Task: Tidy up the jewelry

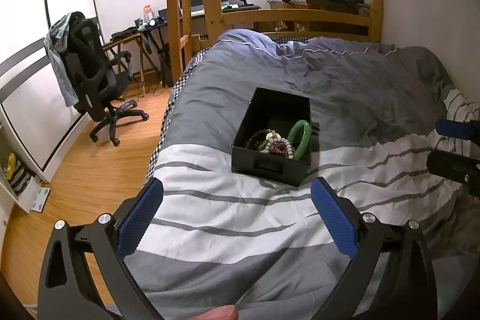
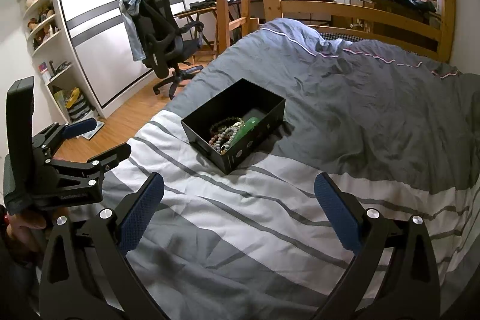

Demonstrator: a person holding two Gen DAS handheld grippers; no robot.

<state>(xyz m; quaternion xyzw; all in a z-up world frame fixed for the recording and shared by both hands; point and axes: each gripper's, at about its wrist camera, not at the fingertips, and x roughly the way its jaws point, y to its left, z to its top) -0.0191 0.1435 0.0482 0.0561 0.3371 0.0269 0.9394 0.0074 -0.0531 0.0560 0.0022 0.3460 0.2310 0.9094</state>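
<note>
Black and open-topped, the cardboard box [image 1: 271,137] sits on the striped duvet [image 1: 228,218] of the bed, holding beaded bracelets [image 1: 274,144] and a green jade bangle [image 1: 299,137]. From the left tongs [image 1: 237,209], spread wide and empty, it lies at twelve o'clock, long axis running straight away. From the right tongs [image 2: 239,201], equally spread and empty, it lies near eleven o'clock. Neither looks clearly nearer.
</note>
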